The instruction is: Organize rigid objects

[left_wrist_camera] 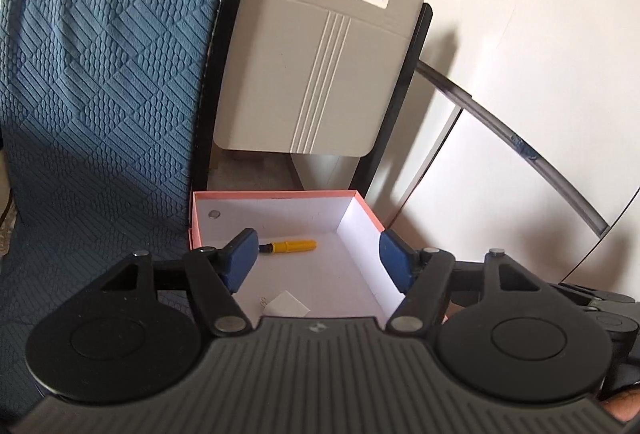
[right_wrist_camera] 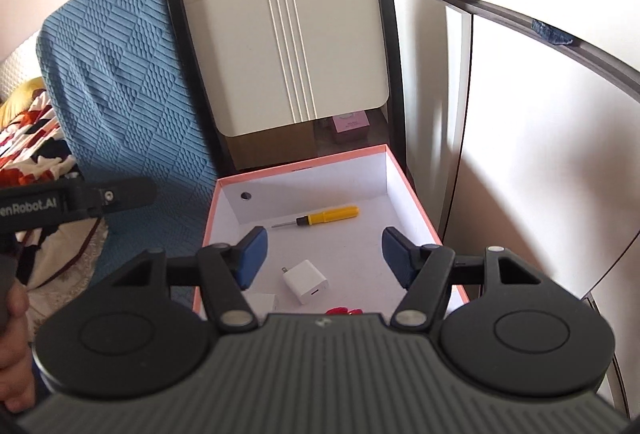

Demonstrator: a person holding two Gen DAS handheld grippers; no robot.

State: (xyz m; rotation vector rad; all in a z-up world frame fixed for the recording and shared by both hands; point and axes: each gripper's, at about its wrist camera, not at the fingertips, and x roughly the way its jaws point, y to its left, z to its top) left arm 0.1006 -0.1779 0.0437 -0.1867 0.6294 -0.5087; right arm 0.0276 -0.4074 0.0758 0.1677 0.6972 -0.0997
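Both grippers are hovering over the pink-rimmed box (right_wrist_camera: 224, 190), which is sitting near the camera, in front of the folded grey chair (right_wrist_camera: 280, 46), with the blue textured cover (right_wrist_camera: 120, 82) to its left. Left gripper (left_wrist_camera: 316, 262) is standing wide open, nothing between its blue pads (left_wrist_camera: 242, 254); right gripper (right_wrist_camera: 322, 258) is likewise spread wide and carrying nothing. Inside the box: the yellow screwdriver (right_wrist_camera: 320, 216) is lying flat toward the far end, tip pointing left, and the white charger plug (right_wrist_camera: 306, 281) is resting closer in, roughly between the right gripper's pads, apart from the screwdriver. A second white item (right_wrist_camera: 262, 301) is showing at the near left of the box floor, mostly hidden by the gripper body, so I can't tell what it is; the left wrist view is showing a white shape (left_wrist_camera: 286, 304) in about that spot. Something red (right_wrist_camera: 344, 311) is peeking out at the near edge, too hidden to identify. Judging from this, the task is looking well along: at least two rigid items are already sitting in the box. Neither view is showing any loose item outside it, so I can't tell what's left.
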